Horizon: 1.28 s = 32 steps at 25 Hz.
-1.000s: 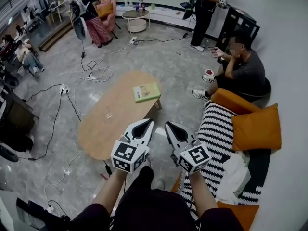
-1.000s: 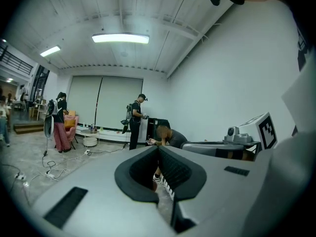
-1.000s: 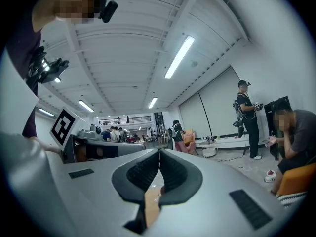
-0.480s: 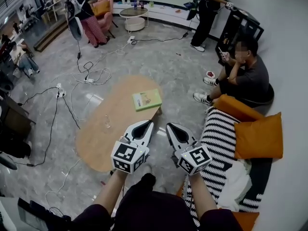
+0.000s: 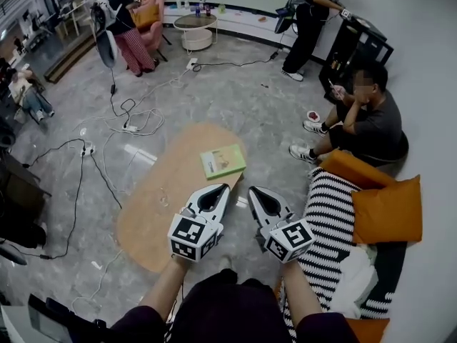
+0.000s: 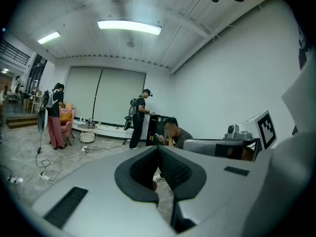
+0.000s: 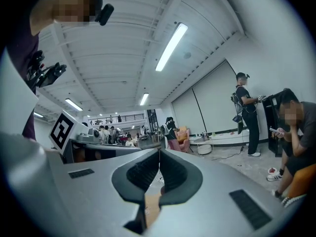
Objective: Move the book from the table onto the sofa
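— Gripper on your left first; its jaws are pressed together with nothing between them; your left gripper view shows the dark pads meeting in a thin line.

— Your right gripper is the same; jaws together and empty; you hold the two side by side, near each other but apart.

— And where do they sit against the table?

— From your head view, your left gripper shows in front of the table's near end; your right one shows over the strip of floor between table and sofa.

— Where is the book for you?

— It lies flat on the table, at the far end, close to the edge that faces the sofa; its cover is green; it is ahead of both your grippers and neither touches it.

— And the sofa?

— It is on your right; a black-and-white striped throw covers it; an orange cushion rests against its back; a white cloth lies nearer to you; a seated person in a dark shirt is just beyond its far end.

— Anything else around you?

— Cables trail over the grey floor to the left of the table; two people stand at the far side of the room.
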Each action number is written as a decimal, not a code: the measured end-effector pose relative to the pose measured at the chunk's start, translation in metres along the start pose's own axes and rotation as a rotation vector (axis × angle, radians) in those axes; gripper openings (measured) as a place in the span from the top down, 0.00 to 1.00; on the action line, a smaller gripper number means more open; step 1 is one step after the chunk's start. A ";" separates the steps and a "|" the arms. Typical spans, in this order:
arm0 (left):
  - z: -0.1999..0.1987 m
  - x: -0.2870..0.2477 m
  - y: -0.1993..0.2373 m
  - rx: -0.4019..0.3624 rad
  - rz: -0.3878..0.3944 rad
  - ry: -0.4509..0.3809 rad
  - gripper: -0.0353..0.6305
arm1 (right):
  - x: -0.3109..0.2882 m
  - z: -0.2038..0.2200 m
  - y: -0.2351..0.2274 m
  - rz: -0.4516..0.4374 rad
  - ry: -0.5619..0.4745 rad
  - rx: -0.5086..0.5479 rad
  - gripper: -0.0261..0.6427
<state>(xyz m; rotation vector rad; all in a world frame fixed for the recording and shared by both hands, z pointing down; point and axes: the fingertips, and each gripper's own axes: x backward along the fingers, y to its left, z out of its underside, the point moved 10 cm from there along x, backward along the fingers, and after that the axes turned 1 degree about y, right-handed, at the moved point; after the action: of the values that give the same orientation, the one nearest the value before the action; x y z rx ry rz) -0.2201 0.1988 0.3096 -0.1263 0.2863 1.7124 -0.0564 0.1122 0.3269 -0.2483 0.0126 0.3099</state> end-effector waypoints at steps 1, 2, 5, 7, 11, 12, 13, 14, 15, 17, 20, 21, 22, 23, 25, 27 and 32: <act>0.000 -0.002 0.006 -0.001 0.002 0.003 0.92 | -0.006 0.000 -0.001 0.005 0.000 -0.002 0.92; 0.000 -0.004 0.012 -0.003 0.004 0.004 0.92 | -0.012 0.000 -0.002 0.008 -0.001 -0.002 0.92; 0.001 -0.007 0.026 0.002 0.010 0.005 0.92 | -0.025 0.002 -0.002 0.013 0.002 0.002 0.92; 0.000 -0.010 0.032 0.007 0.012 0.006 0.92 | -0.031 0.002 -0.005 0.015 0.005 0.001 0.92; 0.000 -0.021 0.042 0.024 0.009 0.009 0.92 | -0.041 0.000 -0.014 0.022 0.015 -0.002 0.92; 0.002 -0.023 0.045 0.025 0.008 0.011 0.92 | -0.044 0.001 -0.017 0.022 0.019 -0.002 0.92; 0.003 -0.025 0.048 0.027 0.006 0.013 0.92 | -0.047 0.003 -0.020 0.022 0.022 -0.003 0.92; 0.003 -0.029 0.052 0.030 0.003 0.015 0.92 | -0.051 0.004 -0.024 0.021 0.025 -0.005 0.92; 0.003 -0.033 0.055 0.034 -0.002 0.017 0.92 | -0.055 0.004 -0.029 0.020 0.028 -0.008 0.92; 0.001 -0.044 0.063 0.043 -0.010 0.019 0.92 | -0.064 0.001 -0.040 0.017 0.031 -0.013 0.92; 0.000 -0.061 0.073 0.049 -0.020 0.030 0.92 | -0.079 0.001 -0.058 0.009 0.040 -0.021 0.92; 0.000 -0.068 0.077 0.052 -0.024 0.033 0.92 | -0.083 0.001 -0.064 0.005 0.042 -0.024 0.92; -0.001 -0.076 0.079 0.055 -0.027 0.036 0.92 | -0.088 0.000 -0.071 0.001 0.045 -0.026 0.92; -0.002 -0.083 0.081 0.058 -0.030 0.039 0.92 | -0.091 -0.001 -0.079 -0.004 0.049 -0.027 0.92; -0.006 -0.099 0.085 0.063 -0.040 0.044 0.92 | -0.100 -0.004 -0.095 -0.016 0.056 -0.029 0.92; -0.011 -0.115 0.091 0.070 -0.053 0.048 0.92 | -0.110 -0.008 -0.112 -0.031 0.060 -0.031 0.92; -0.022 -0.152 0.104 0.085 -0.091 0.057 0.92 | -0.134 -0.016 -0.153 -0.068 0.080 -0.050 0.92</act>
<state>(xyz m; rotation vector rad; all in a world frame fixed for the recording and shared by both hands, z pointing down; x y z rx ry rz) -0.2993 0.0336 0.3376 -0.1236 0.3894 1.6058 -0.1377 -0.0728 0.3543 -0.3100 0.0752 0.2322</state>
